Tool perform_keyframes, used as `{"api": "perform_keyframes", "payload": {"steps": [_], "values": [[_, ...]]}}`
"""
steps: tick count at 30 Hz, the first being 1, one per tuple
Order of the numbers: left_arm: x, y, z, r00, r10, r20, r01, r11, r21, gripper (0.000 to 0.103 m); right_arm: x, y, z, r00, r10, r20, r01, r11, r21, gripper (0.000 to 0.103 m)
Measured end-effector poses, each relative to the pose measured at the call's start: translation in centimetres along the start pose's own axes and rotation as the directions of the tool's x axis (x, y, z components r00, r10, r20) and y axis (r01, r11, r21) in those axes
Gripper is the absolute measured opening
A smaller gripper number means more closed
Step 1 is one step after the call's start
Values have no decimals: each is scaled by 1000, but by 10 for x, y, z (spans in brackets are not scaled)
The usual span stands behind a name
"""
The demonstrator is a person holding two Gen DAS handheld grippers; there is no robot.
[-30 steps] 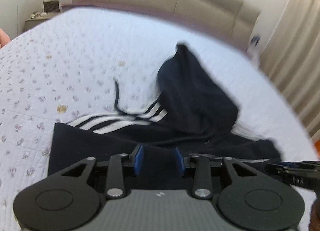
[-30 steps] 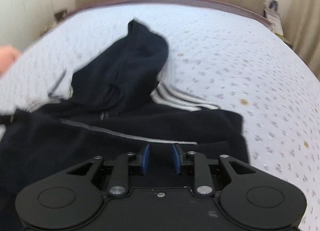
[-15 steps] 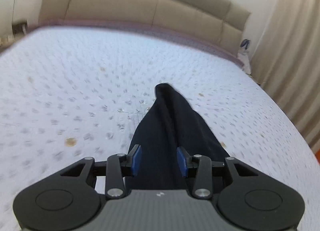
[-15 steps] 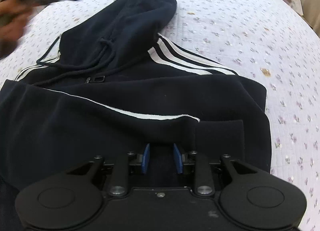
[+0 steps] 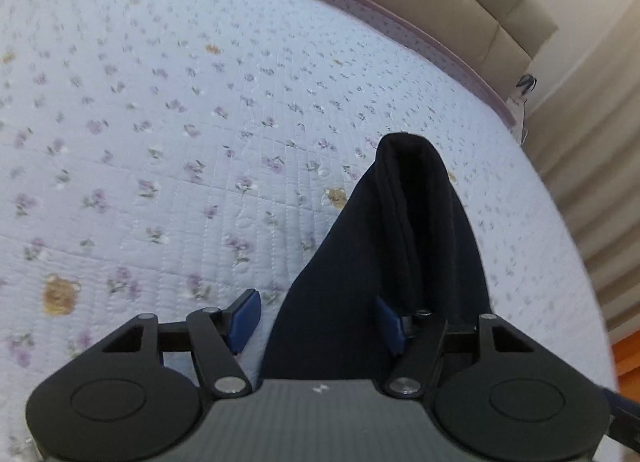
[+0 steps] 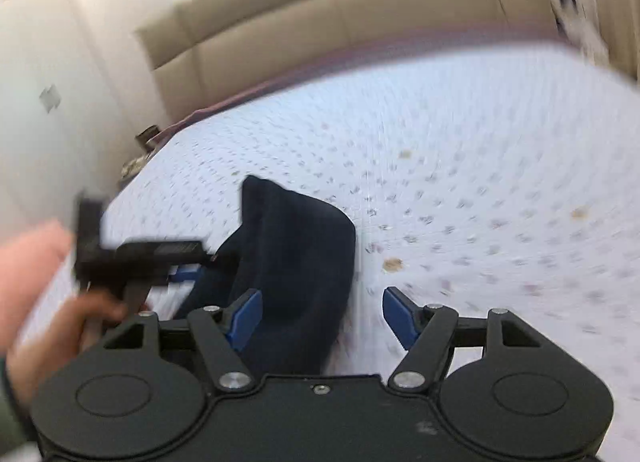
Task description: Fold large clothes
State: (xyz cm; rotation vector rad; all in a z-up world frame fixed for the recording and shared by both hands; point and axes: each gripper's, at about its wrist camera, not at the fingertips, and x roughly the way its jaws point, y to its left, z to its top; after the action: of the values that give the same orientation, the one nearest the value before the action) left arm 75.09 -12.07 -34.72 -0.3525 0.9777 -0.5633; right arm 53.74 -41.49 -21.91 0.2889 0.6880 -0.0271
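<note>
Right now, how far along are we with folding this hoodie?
Hard to say: only the dark hood shows, lying on the flowered quilt, so any fold in the body is hidden. In hand: both the left gripper and right gripper are open, with the hood between their fingers and neither closed on it. Left, probably: folding the hood down, then any final fold.
</note>
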Motion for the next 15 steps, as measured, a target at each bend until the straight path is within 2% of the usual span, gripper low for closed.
{"api": "perform_keyframes", "payload": {"steps": [1, 2, 3, 4, 6, 7, 8, 9, 10, 12, 15], "values": [[6, 0, 3, 1000, -5, -16, 5, 1000, -3, 64, 20, -3, 7, 999, -2, -33, 3, 1000, 31, 81], [9, -2, 5, 1000, 2, -27, -2, 1000, 6, 58, 35, -5, 10, 999, -1, -54, 4, 999, 53, 81], [12, -5, 7, 999, -3, -32, 4, 1000, 16, 43, 46, -8, 12, 998, 11, -66, -6, 997, 77, 81], [14, -7, 9, 999, -20, -46, 22, 999, 28, 36, 60, -11, 13, 995, 29, -93, -18, 993, 117, 81], [17, -12, 7, 998, -36, -52, 39, 997, 59, 14, 84, -16, 12, 982, 69, -175, -37, 983, 180, 79], [13, -13, 5, 997, -69, -41, 71, 995, 69, 14, 96, -17, 9, 971, 97, -218, -52, 977, 205, 61], [8, -11, 2, 996, -87, -22, 88, 994, 61, 14, 101, -17, 8, 966, 107, -236, -56, 975, 215, 27], [3, -9, -1, 995, -101, -9, 101, 994, 44, 14, 102, -12, 7, 969, 95, -228, -50, 979, 195, 16], [-7, -7, -3, 991, -129, 21, 128, 991, 28, 14, 94, -5, 7, 977, 71, -200, -40, 987, 154, 13], [-34, -3, -7, 978, -182, 98, 180, 983, 22, 13, 65, 5, 9, 988, 87, -125, -75, 992, 102, 11], [-90, -2, -13, 947, -260, 187, 257, 966, 42, 13, -3, 26, 7, 991, 133, 16, -133, 991, -13, 10]]}}
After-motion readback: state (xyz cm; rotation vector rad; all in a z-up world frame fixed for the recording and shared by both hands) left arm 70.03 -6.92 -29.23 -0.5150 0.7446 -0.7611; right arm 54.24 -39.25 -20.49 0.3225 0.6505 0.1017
